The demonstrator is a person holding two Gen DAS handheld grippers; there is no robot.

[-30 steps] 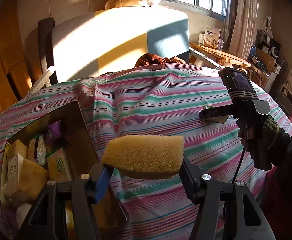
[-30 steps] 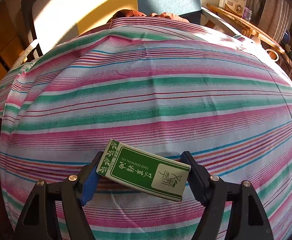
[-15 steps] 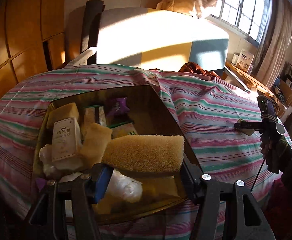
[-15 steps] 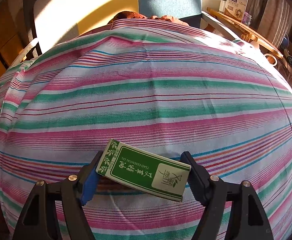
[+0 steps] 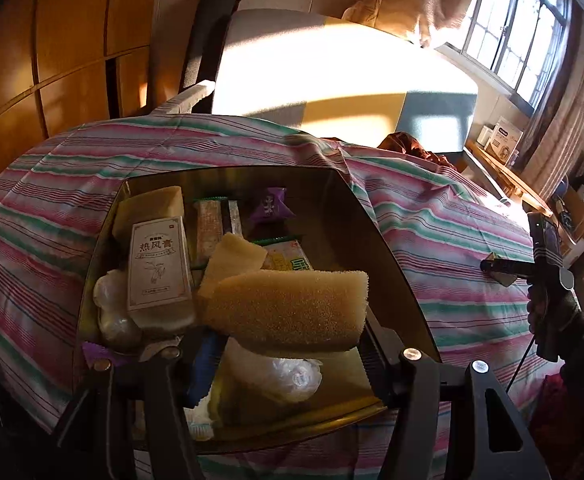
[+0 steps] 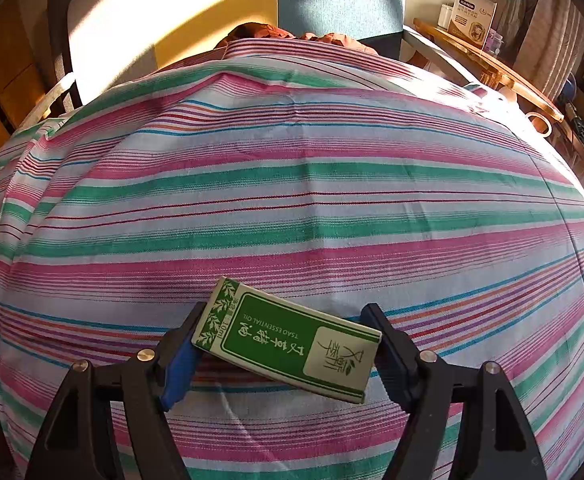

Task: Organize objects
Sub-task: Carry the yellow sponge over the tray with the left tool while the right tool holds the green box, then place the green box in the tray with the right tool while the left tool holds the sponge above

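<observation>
Left hand-held gripper [image 5: 287, 344] squeezes a yellow foam sponge block [image 5: 287, 306] above the full dark metal tray [image 5: 392, 256]. Right hand-held gripper [image 6: 287, 350] grips a flat green-and-white cardboard box [image 6: 292, 344] over the striped cloth [image 6: 292, 184].

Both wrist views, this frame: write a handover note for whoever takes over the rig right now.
Left gripper: shut on the yellow sponge, held over the dark bin on the striped cloth.
Right gripper: shut on the green essential oil box, held just over the cloth.
Done: the bin already holds a white carton, more sponges, a purple packet and plastic-wrapped items.
Left: release the sponge into the bin, then probably bring the green box across and drop it in. No other loose items show on the cloth.
</observation>
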